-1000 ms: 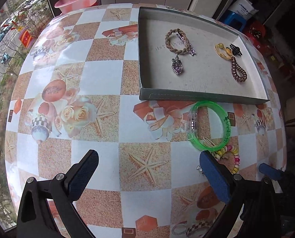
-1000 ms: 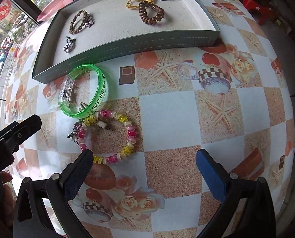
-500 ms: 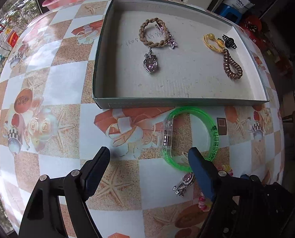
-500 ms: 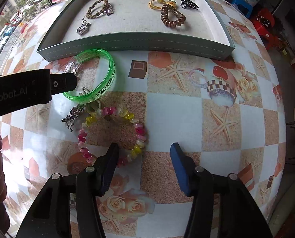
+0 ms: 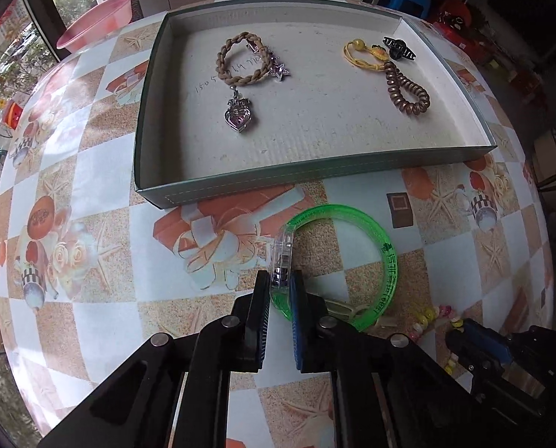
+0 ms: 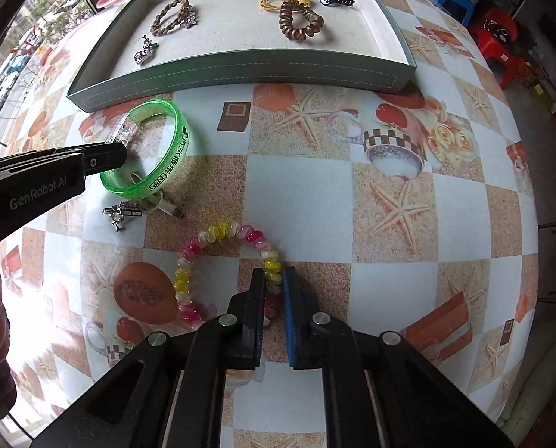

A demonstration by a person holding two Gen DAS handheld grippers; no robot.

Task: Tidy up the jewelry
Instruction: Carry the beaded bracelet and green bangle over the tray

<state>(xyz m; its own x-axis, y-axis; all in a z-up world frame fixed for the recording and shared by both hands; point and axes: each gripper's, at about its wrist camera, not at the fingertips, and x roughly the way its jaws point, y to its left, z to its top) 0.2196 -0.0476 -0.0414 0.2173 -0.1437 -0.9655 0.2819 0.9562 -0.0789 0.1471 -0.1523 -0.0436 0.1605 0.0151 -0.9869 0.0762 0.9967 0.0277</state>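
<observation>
My left gripper (image 5: 280, 280) is shut on the clear clasp side of the green bangle (image 5: 384, 257), which lies on the table just in front of the grey tray (image 5: 315, 179). The bangle (image 6: 177, 142) and the left gripper (image 6: 106, 156) also show in the right wrist view. My right gripper (image 6: 274, 280) is shut on the pink and yellow bead bracelet (image 6: 218, 231) on the table. The tray holds a braided bracelet (image 5: 240, 59), a heart pendant (image 5: 239, 117), a yellow cord charm (image 5: 363, 52), a brown coil tie (image 5: 408, 91) and a black clip (image 5: 397, 46).
A small silver charm with a pale loop (image 6: 124, 211) lies between bangle and bead bracelet. A pink basin (image 5: 95, 22) stands at the table's far left edge. Red and blue stools (image 6: 498, 33) stand beyond the table at the right.
Both grippers moved forward and closed: the left on the green bangle's clasp, the right on the bead bracelet. Both were open before.
</observation>
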